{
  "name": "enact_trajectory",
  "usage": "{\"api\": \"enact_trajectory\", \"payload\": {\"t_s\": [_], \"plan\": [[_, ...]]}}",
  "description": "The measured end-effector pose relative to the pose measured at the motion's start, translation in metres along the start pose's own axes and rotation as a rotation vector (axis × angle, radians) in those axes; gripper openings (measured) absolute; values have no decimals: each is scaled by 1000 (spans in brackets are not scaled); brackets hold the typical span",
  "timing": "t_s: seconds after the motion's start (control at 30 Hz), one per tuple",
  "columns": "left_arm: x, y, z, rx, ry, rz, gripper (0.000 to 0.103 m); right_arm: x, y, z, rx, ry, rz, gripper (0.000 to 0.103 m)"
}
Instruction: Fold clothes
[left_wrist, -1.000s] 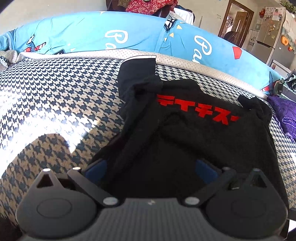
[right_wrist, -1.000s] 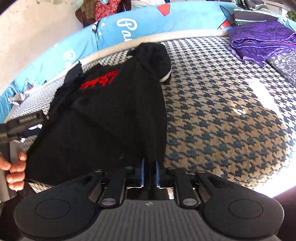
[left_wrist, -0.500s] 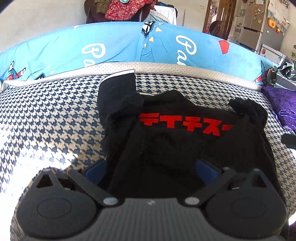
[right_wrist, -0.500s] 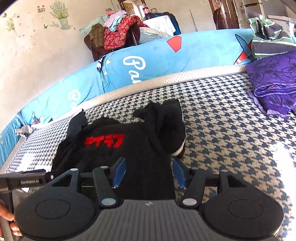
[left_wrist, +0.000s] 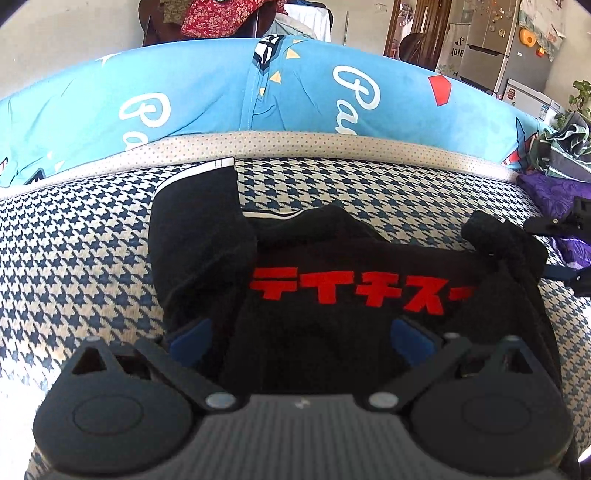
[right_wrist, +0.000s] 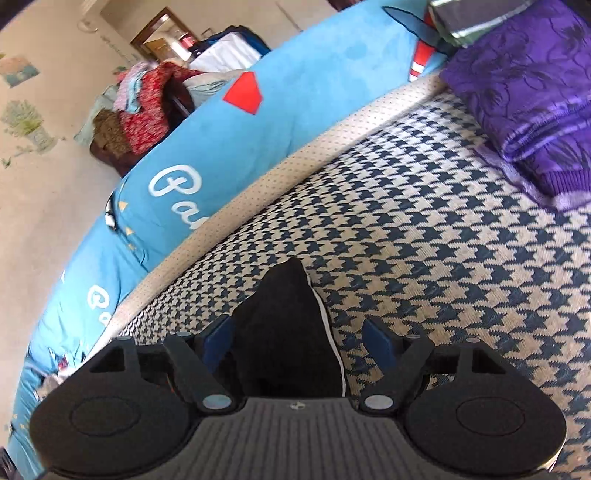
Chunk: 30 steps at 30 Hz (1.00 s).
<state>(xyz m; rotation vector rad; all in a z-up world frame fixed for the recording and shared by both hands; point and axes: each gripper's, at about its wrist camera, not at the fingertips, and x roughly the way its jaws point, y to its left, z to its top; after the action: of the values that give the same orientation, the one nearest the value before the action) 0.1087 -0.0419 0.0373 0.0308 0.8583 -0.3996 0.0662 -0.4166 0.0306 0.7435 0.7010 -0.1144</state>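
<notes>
Matte black on the left hand-held gripper (left_wrist: 301, 338) and the right hand-held gripper (right_wrist: 297, 338) alike, ribbed grey centre plate, round black lobes either side, silver screws at the linkage pivots, blue pads (left_wrist: 190, 338) on the fingers.

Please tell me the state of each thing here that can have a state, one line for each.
Black shirt: partly folded on the bed, red print up.
Left hand-held gripper: open, over the shirt.
Right hand-held gripper: open, jaws just opened, shirt corner between them.
Purple garment: folded.
</notes>
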Motion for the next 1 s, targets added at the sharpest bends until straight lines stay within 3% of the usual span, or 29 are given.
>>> {"api": "enact_trajectory", "payload": {"t_s": [0.17, 0.3, 0.37, 0.47, 0.6, 0.73, 0.87, 1.0], "plan": [[9, -4, -5, 7, 21, -22, 103, 31, -20, -2, 168, 114, 44, 77], [14, -8, -8, 33, 22, -19, 103, 40, -23, -5, 228, 120, 89, 76], [16, -8, -8, 31, 22, -14, 103, 42, -18, -6, 212, 117, 91, 55], [17, -3, -7, 0, 18, -13, 103, 46, -10, -8, 190, 118, 122, 37], [16, 6, -2, -55, 4, -16, 103, 41, 12, -8, 66, 93, 175, 33], [14, 16, 3, -95, -20, 2, 103, 30, 36, -13, -86, 92, 286, 31], [10, 25, 7, -141, -44, 10, 103, 16, 67, -31, -315, 134, 420, 31], [8, 32, 8, -170, -58, 29, 103, 7, 94, -68, -551, 239, 506, 30]]}}
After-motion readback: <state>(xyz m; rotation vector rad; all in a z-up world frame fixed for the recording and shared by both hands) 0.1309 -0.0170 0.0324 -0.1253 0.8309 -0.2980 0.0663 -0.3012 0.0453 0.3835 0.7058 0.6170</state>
